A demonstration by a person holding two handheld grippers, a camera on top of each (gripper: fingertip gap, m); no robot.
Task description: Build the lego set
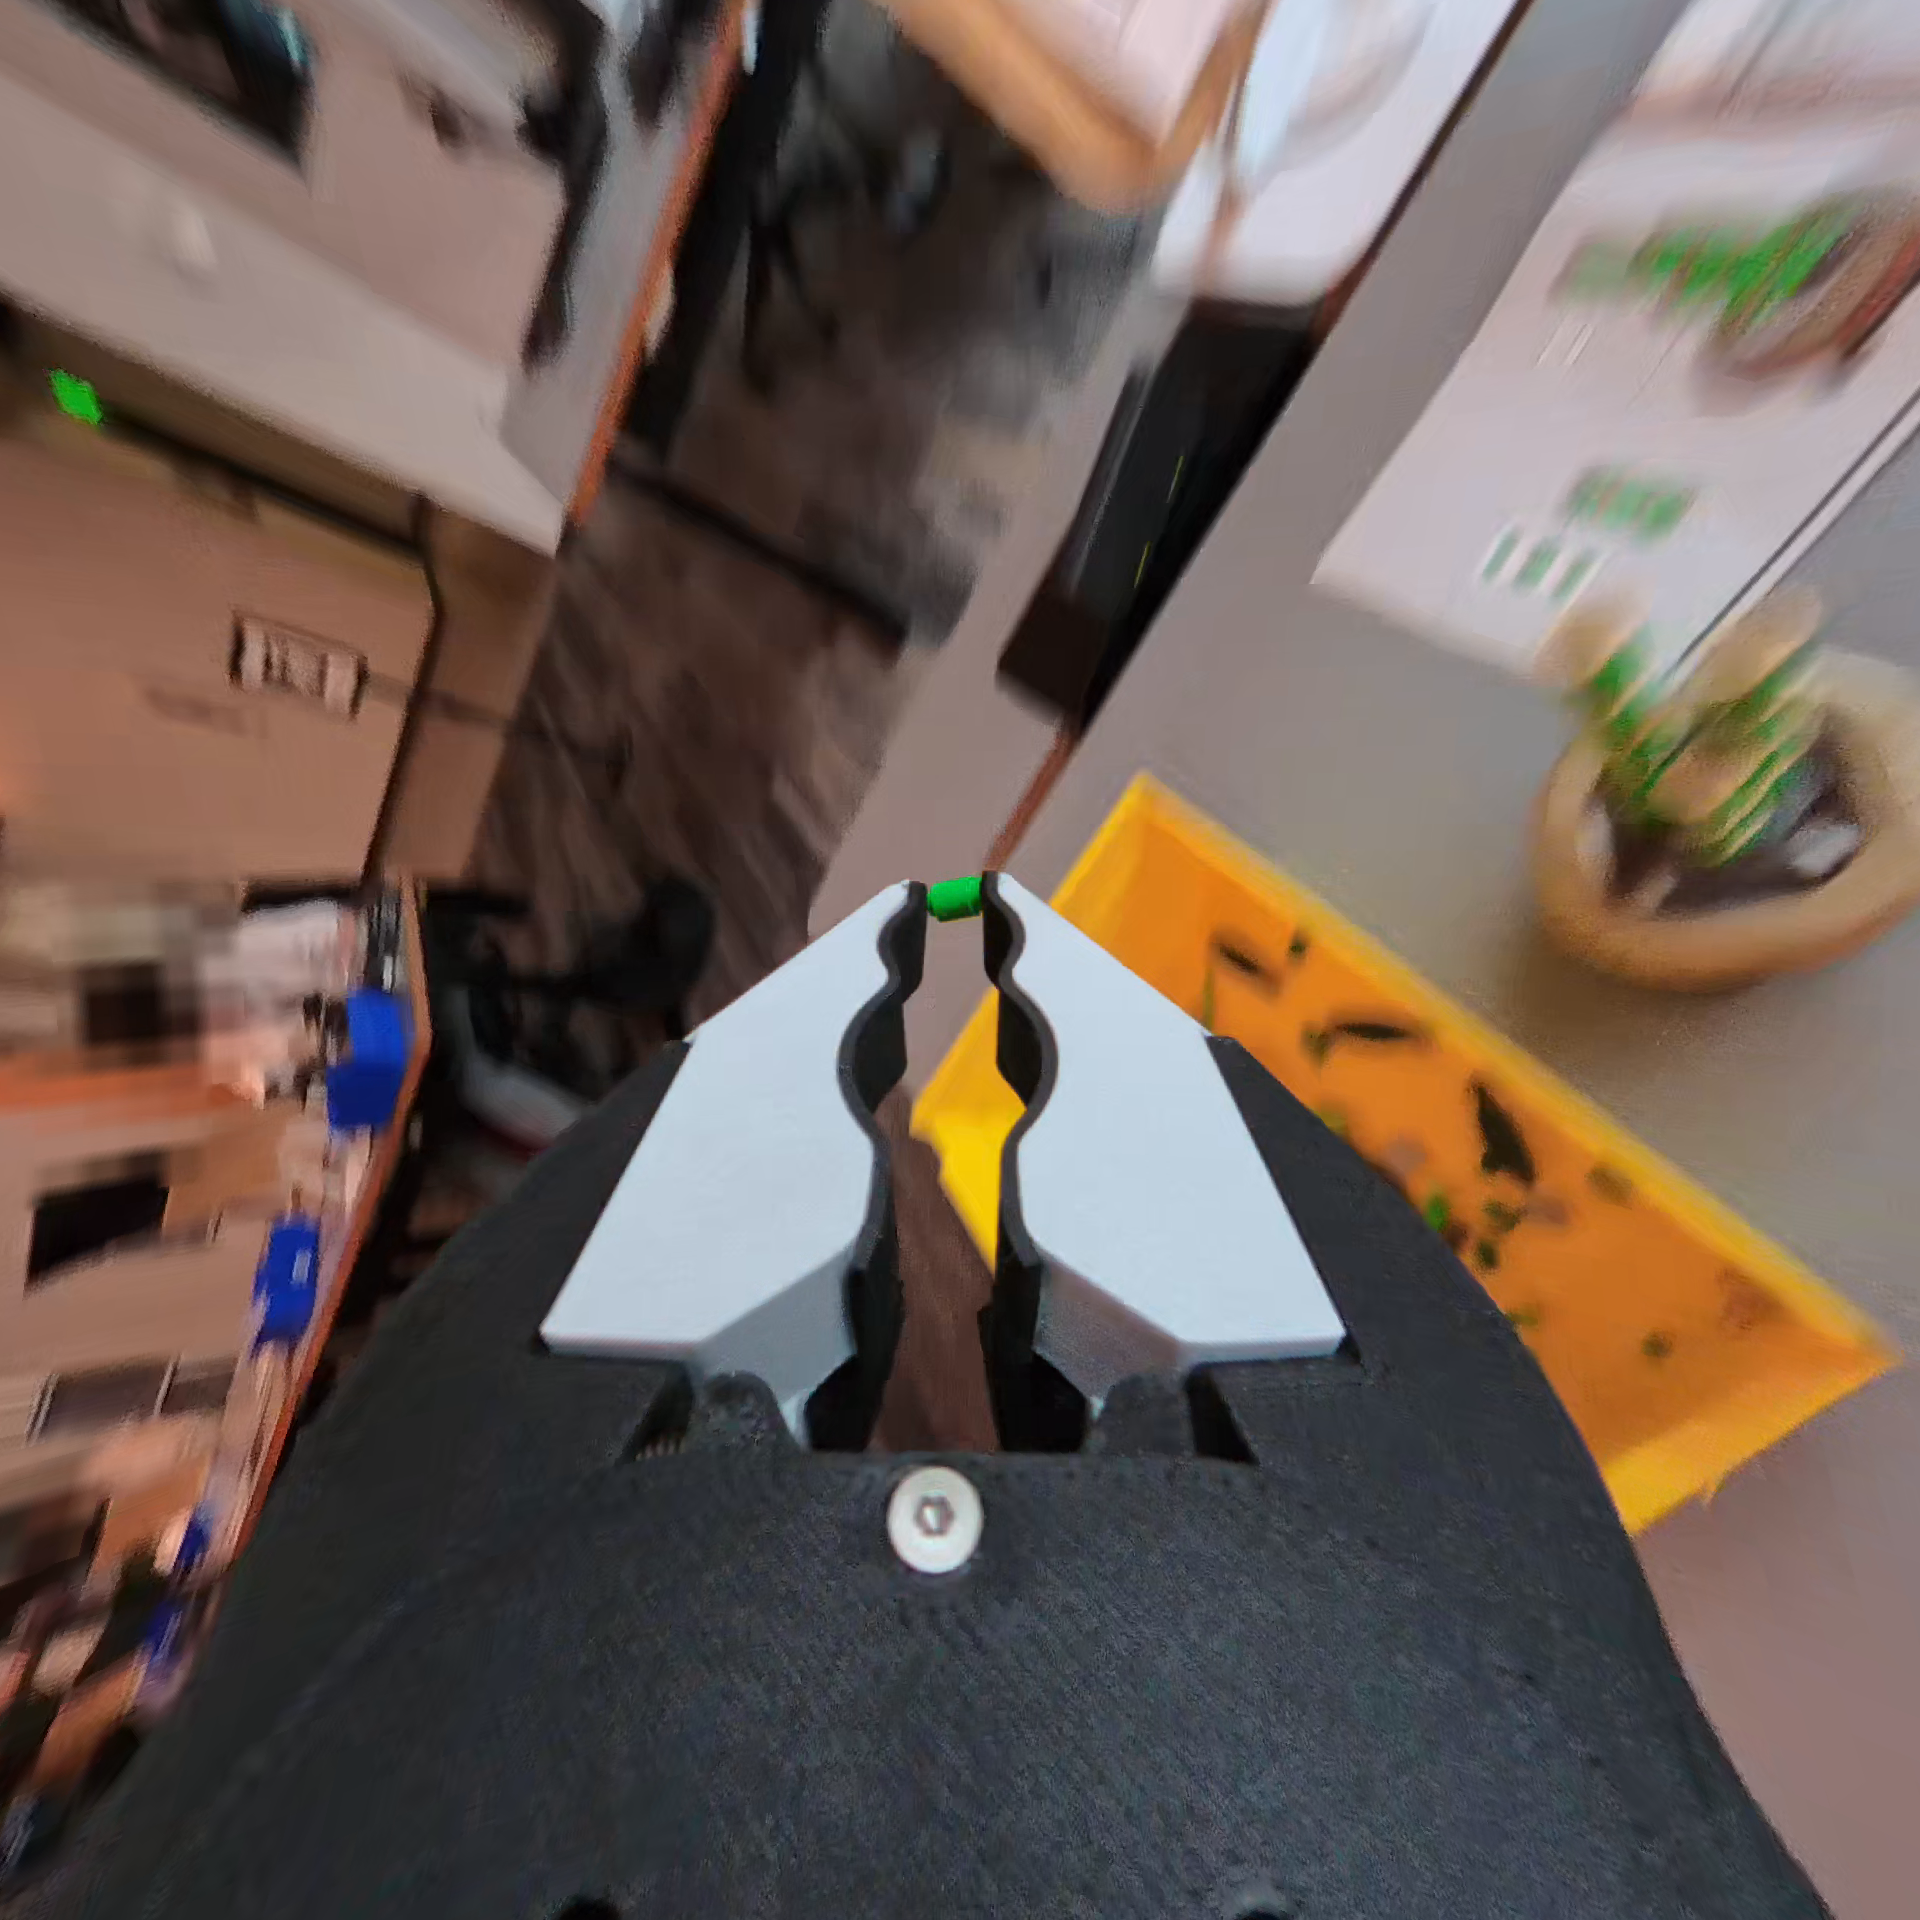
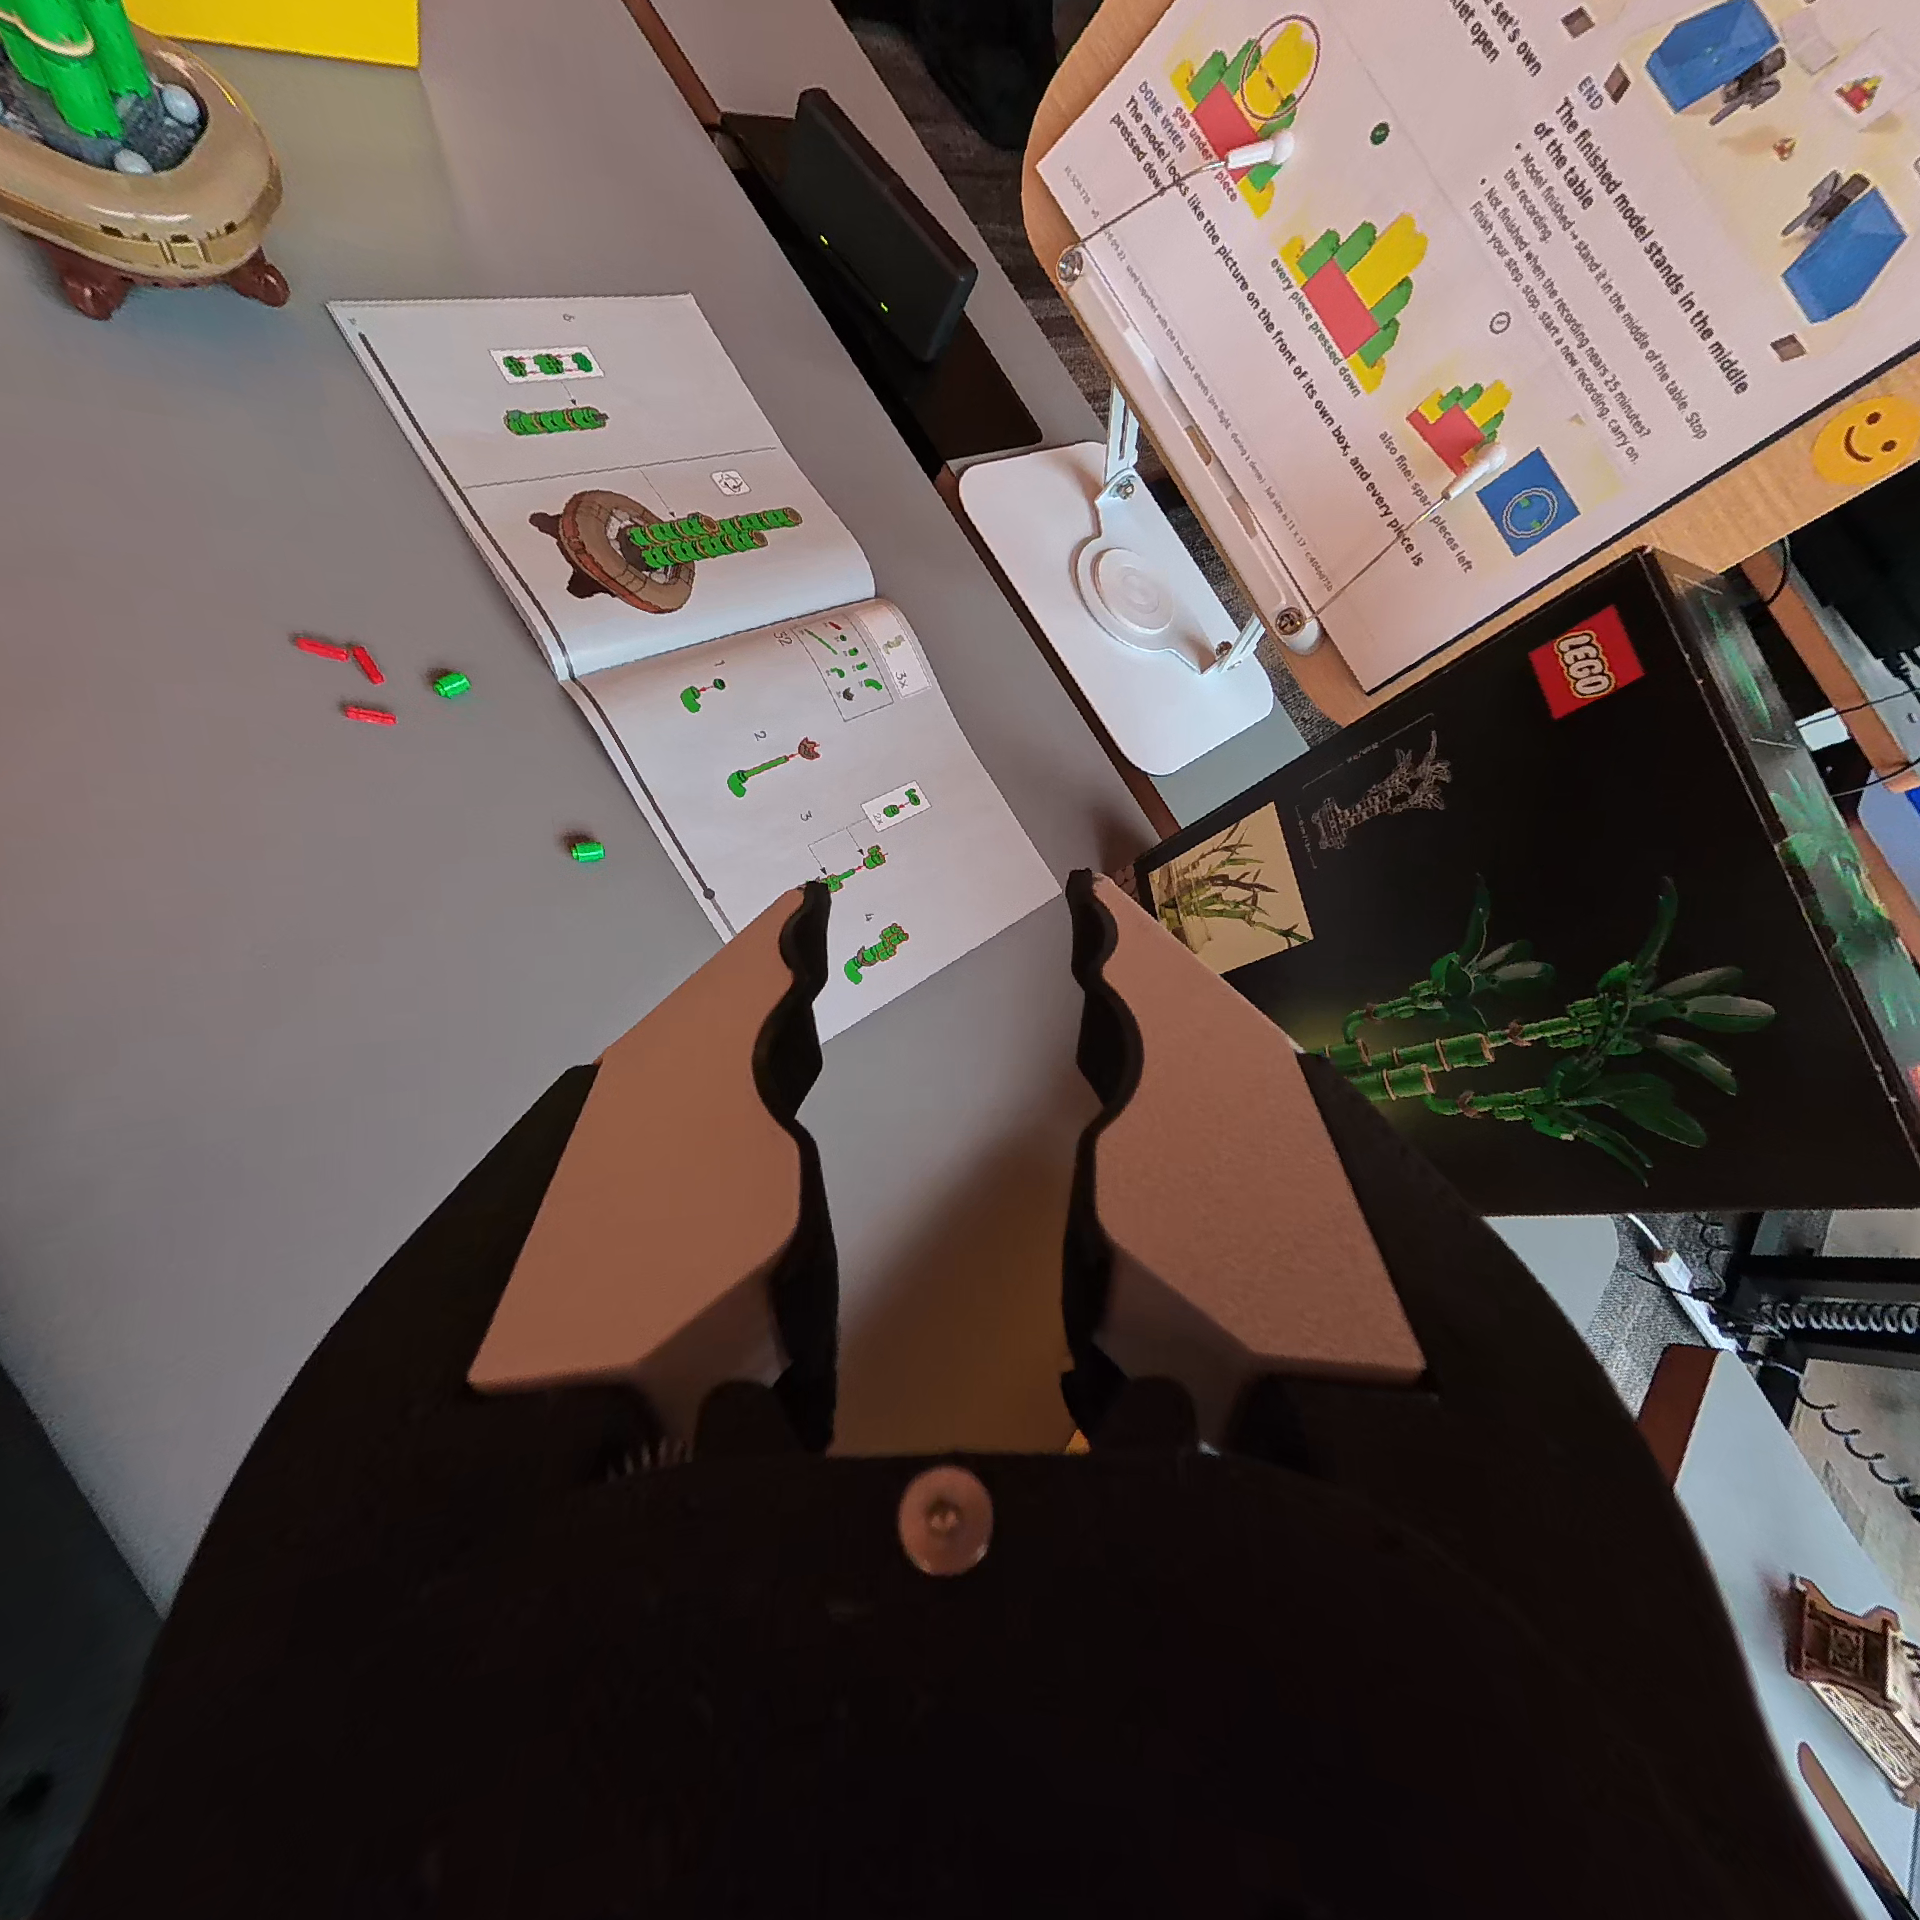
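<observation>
My left gripper [image 1: 954, 896] is shut on a small green round piece [image 1: 954, 898] at its fingertips, held in the air beside the table's edge; this view is blurred. The tan pot model with green bamboo stalks [image 1: 1714, 821] stands on the grey table and also shows in the right wrist view [image 2: 135, 156]. My right gripper [image 2: 945, 904] is open and empty above the open instruction booklet [image 2: 644, 540]. Two small green pieces [image 2: 450, 684] [image 2: 587, 850] and three red pins [image 2: 353, 675] lie loose on the table left of the booklet.
A yellow tray [image 1: 1132, 862] with small dark and green parts lies on the table near the pot. The black set box [image 2: 1558, 935] lies at the right. A white stand [image 2: 1132, 603] holds an instruction board [image 2: 1455, 260]. A black device [image 2: 873, 229] sits at the table's far edge. Left tips to right tips: about 50 centimetres.
</observation>
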